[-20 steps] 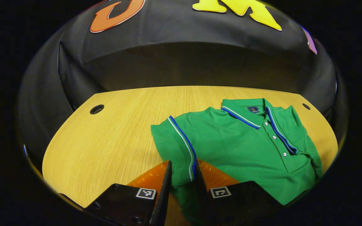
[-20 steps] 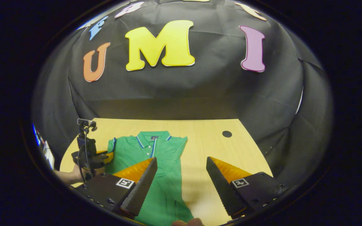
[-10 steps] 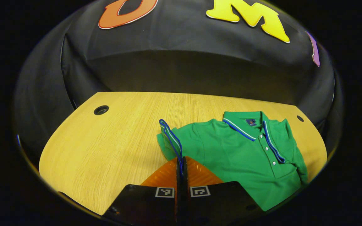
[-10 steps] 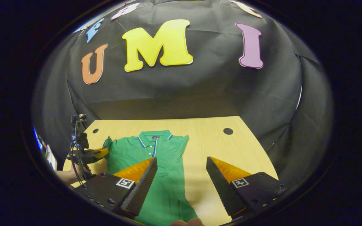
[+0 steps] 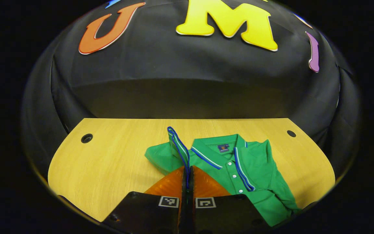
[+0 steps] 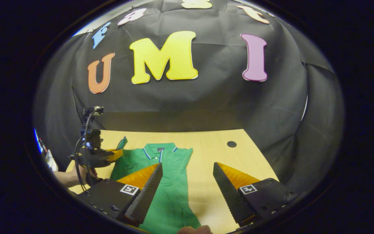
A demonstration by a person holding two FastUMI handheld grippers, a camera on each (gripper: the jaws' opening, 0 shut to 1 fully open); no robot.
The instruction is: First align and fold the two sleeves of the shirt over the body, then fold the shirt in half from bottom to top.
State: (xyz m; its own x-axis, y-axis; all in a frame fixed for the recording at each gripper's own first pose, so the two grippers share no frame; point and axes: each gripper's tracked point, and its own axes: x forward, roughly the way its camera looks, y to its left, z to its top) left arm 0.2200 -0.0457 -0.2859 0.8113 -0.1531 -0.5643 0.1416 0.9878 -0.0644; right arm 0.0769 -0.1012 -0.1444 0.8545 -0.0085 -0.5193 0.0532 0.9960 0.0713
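A green polo shirt point(image 5: 255, 175) with blue-and-white trim lies collar-up on the wooden table point(image 5: 109, 162). My left gripper point(image 5: 187, 167) is shut on the striped cuff of its near sleeve point(image 5: 176, 144). The cuff stands up off the table, close beside the collar point(image 5: 219, 149). In the right gripper view the shirt point(image 6: 170, 191) runs toward me, and the left gripper point(image 6: 110, 155) holds the raised sleeve point(image 6: 121, 143) at its left shoulder. My right gripper point(image 6: 187, 165) hovers open above the shirt's right edge with nothing between its fingers.
Two round cable holes point(image 5: 86, 138) point(image 5: 291, 133) sit near the table's back corners. A person's hand point(image 6: 76, 175) holds the left gripper, and a fingertip point(image 6: 193, 230) shows at the bottom edge. Bare wood point(image 6: 213, 152) lies right of the shirt.
My left gripper closed fully on the sleeve cuff, lifted it off the table and carried it inward toward the collar. The right gripper stayed open and barely moved.
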